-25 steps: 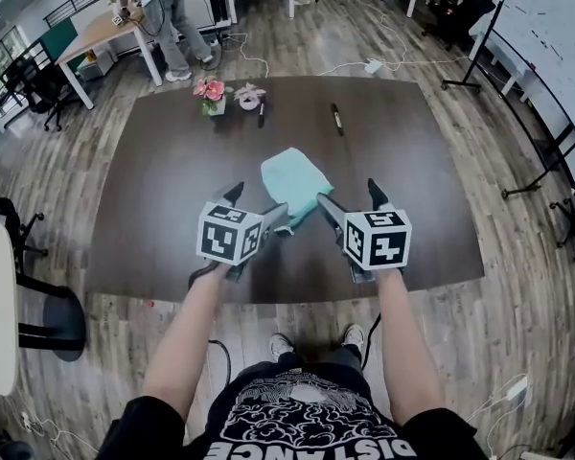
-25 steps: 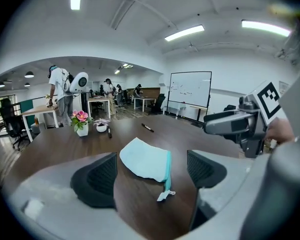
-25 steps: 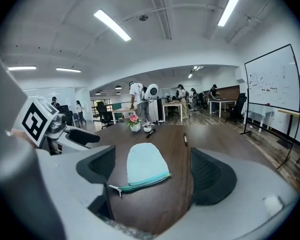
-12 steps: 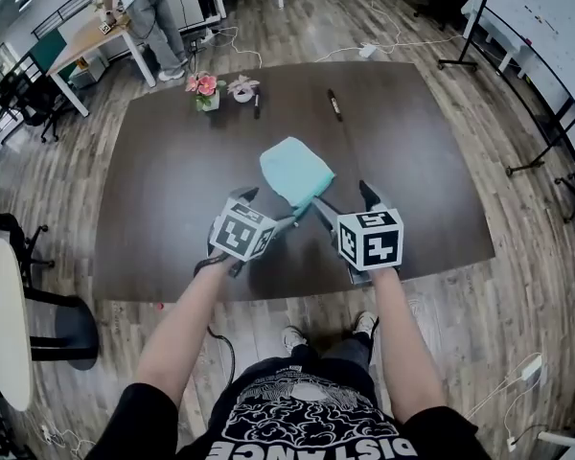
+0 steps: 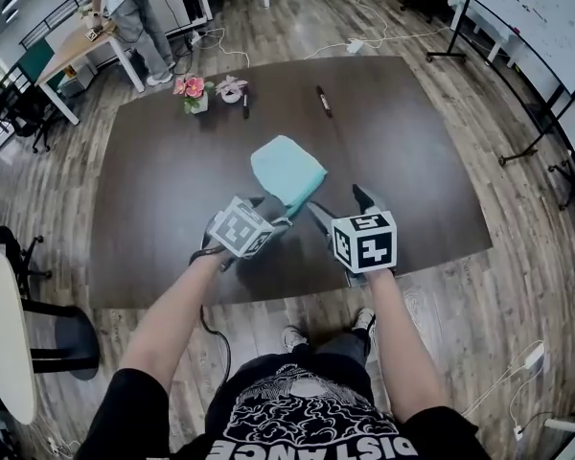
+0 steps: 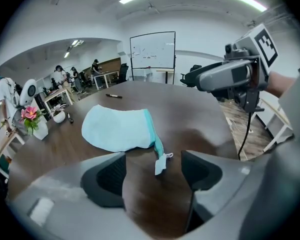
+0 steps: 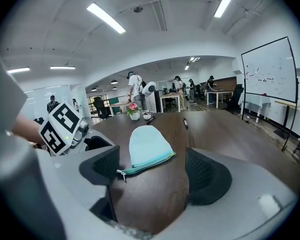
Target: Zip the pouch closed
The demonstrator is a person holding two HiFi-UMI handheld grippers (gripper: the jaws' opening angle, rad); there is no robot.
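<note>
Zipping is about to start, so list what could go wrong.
1. The pouch lies loose on the smooth table, so a tug on the zipper pull could drag it.
2. Left gripper and right gripper have just been closing empty jaws; the small pull could slip past them.

Left arm [image 5: 172,319] and right arm [image 5: 401,338] stretch forward; left gripper [image 5: 274,214] and right gripper [image 5: 337,205] tilt down, all 2 jaw pairs apart, just closing slightly, pinching nothing
</note>
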